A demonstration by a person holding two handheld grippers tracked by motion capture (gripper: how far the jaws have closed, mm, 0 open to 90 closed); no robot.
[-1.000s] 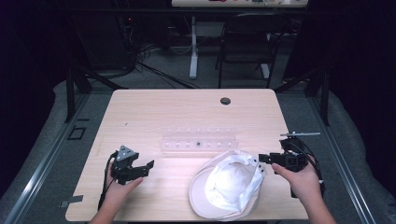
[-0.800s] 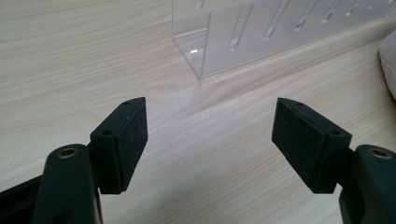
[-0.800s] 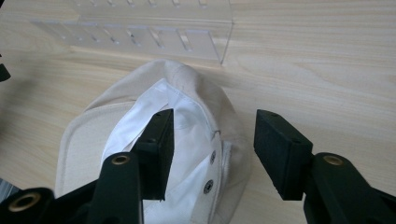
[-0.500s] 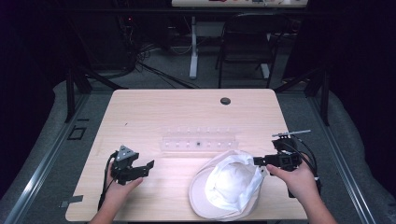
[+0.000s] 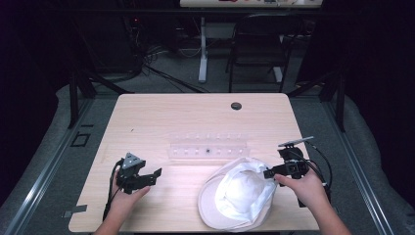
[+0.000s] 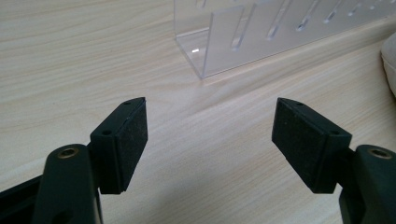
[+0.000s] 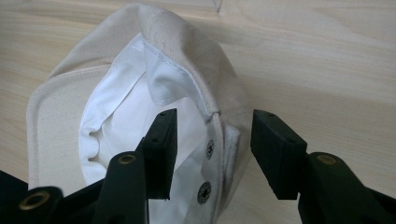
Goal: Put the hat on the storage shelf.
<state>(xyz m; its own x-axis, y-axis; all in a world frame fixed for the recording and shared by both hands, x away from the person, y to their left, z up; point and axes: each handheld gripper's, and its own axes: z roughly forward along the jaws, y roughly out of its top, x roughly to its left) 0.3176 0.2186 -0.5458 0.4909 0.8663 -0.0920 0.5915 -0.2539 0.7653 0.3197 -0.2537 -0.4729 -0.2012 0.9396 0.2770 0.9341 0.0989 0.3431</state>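
Note:
A cream bucket hat (image 5: pixel 240 196) lies upside down at the table's front right, its white lining up. My right gripper (image 5: pixel 268 173) is at the hat's right rim, and in the right gripper view its jaws stand open astride that rim (image 7: pixel 215 135), one pad (image 7: pixel 161 149) inside over the lining, the other outside. At the front left my left gripper (image 5: pixel 155 175) rests low over bare wood (image 6: pixel 205 154), open with nothing between its pads, pointing toward a clear acrylic rack (image 6: pixel 275 32).
The clear slotted rack (image 5: pixel 209 145) lies across the table's middle, just behind the hat. A dark round grommet (image 5: pixel 236 105) sits near the far edge. Cables trail from both grippers. Chair and desk legs stand on the floor beyond the table.
My right gripper has slid left to the hat's rim and now straddles it. The left gripper has stayed put.

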